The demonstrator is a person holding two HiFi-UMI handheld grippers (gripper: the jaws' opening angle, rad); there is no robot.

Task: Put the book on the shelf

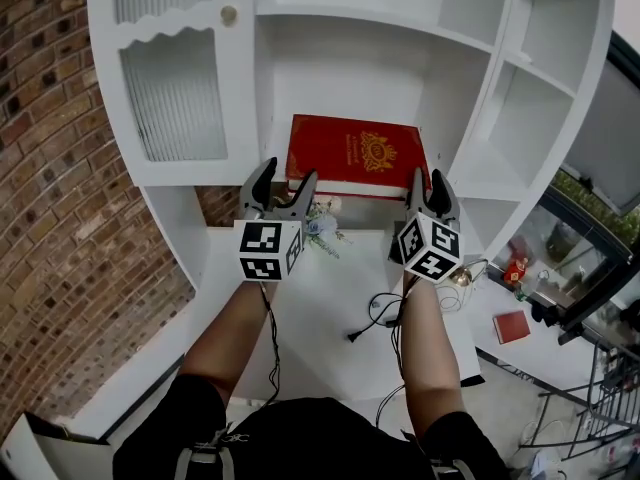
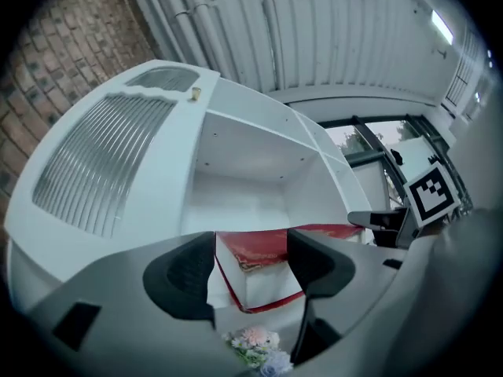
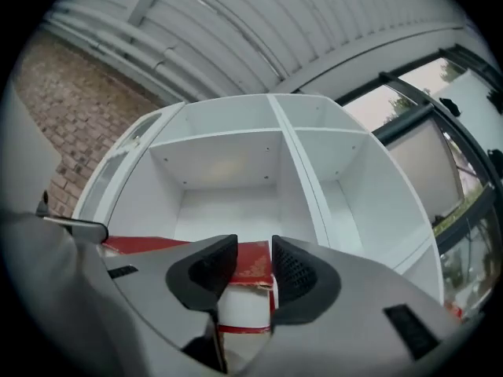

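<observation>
A red book (image 1: 355, 153) with a gold emblem lies flat on the middle shelf (image 1: 465, 176) of a white cabinet, its front edge at the shelf's lip. My left gripper (image 1: 288, 173) hovers at the book's front left corner, jaws wide apart and nothing between them. In the left gripper view the book (image 2: 255, 250) shows beyond the open left gripper (image 2: 251, 267). My right gripper (image 1: 430, 178) is at the book's front right corner. In the right gripper view the right gripper (image 3: 253, 265) has a narrower gap, and the book (image 3: 251, 259) lies past the pads, untouched.
A ribbed-glass cabinet door (image 1: 175, 88) is to the left, open side compartments (image 1: 530, 118) to the right. Small artificial flowers (image 1: 322, 223) and a black cable (image 1: 375, 318) lie on the white table (image 1: 320, 368) below. A brick wall (image 1: 50, 168) runs along the left.
</observation>
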